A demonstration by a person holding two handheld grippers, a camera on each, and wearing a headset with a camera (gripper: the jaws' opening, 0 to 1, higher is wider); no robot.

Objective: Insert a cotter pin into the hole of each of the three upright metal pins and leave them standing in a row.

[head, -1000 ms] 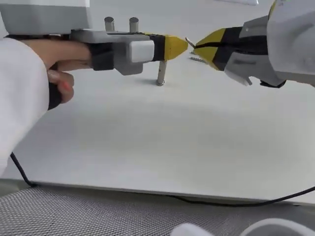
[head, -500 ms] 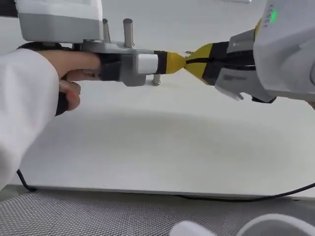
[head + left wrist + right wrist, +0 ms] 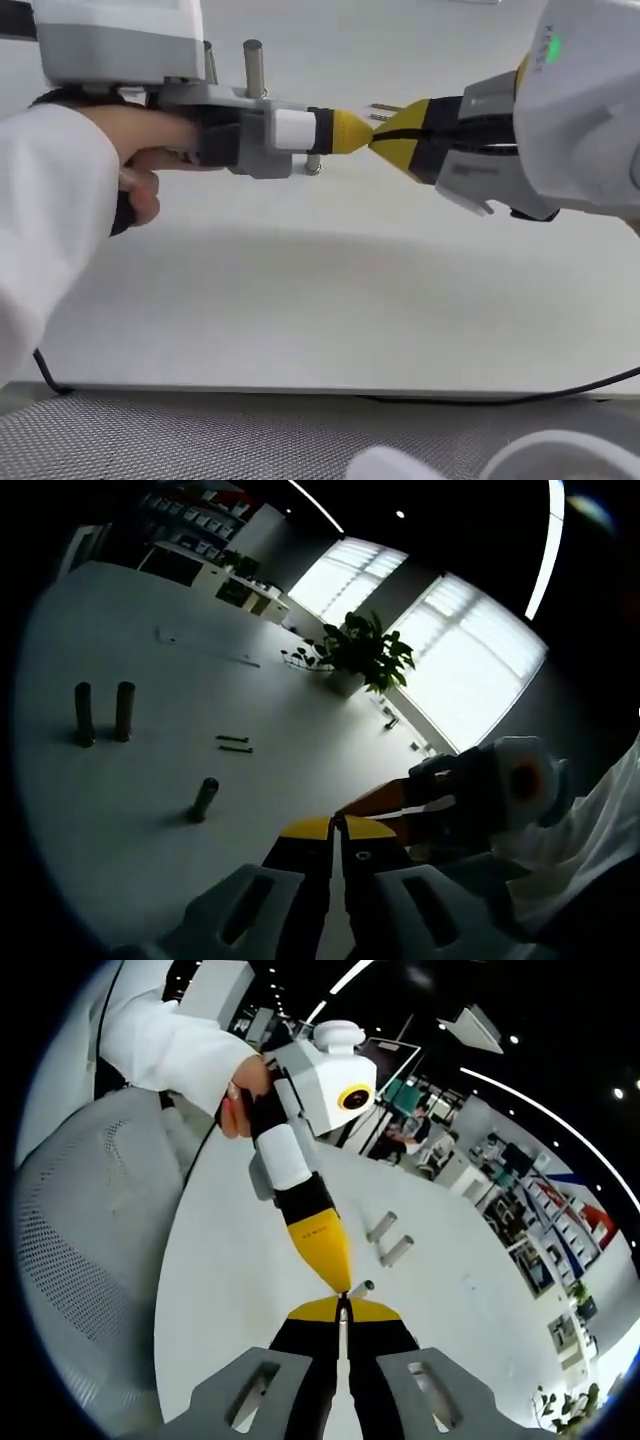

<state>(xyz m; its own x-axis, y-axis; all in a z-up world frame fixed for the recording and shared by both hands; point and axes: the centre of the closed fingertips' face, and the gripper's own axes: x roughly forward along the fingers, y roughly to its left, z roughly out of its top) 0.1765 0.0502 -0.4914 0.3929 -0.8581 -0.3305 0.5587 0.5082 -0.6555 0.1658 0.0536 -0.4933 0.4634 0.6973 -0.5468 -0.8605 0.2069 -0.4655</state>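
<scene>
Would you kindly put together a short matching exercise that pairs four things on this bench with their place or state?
Things:
1. pair of metal pins
2. lone metal pin
3. loose cotter pins
4. left gripper

Places or states:
A. lying flat on the white table
B. tip to tip with the right gripper
C. upright, side by side
D. standing apart from the others

Pairs: 1-C, 2-D, 3-A, 4-B.

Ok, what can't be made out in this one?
- Head view: the left gripper hides most of the near pin, hole included.
- Both gripper views: whether the shut jaws hold anything; too small to see between them.
- Left gripper view: the far pins' holes, too small.
</scene>
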